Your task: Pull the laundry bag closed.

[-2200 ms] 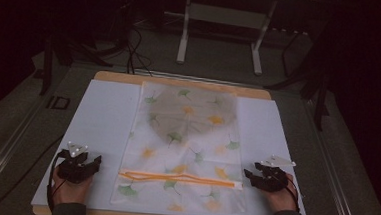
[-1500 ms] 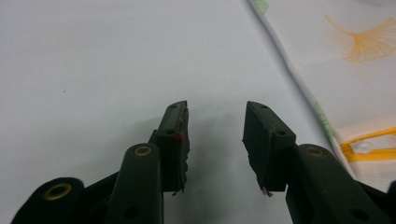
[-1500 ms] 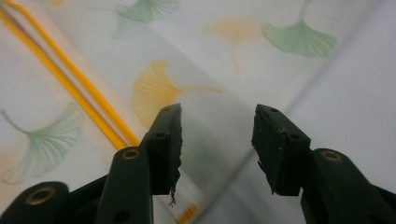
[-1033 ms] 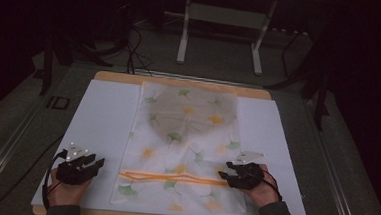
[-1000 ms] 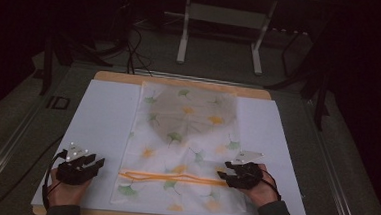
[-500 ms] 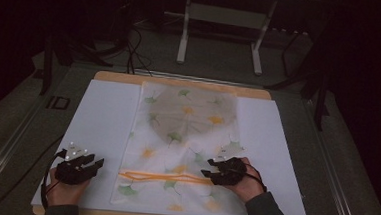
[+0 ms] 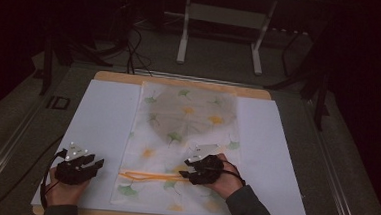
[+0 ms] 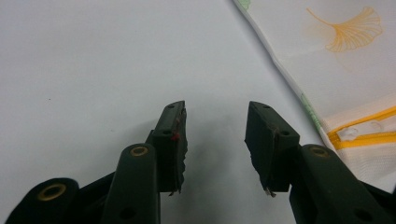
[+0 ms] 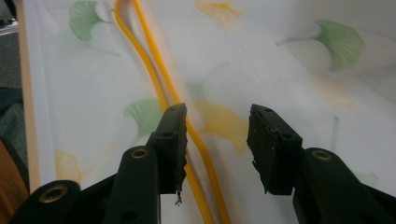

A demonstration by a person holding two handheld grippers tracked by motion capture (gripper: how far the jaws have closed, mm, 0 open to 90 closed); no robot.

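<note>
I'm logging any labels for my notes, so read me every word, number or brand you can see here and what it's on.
There is no readable text in these pictures.
The bag carries only green and yellow leaf prints and a yellow zipper, no wording.
The white sheet under it is blank.
The left gripper and right gripper, both open, show no markings.

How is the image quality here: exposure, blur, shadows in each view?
High view: dim, with dark surroundings; only the white mat and the leaf-print bag read well. Left gripper view: bright and sharp, with soft shadow under the open left gripper. Right gripper view: the bag's orange zipper is smeared with blur; the open right gripper is crisp.
</note>
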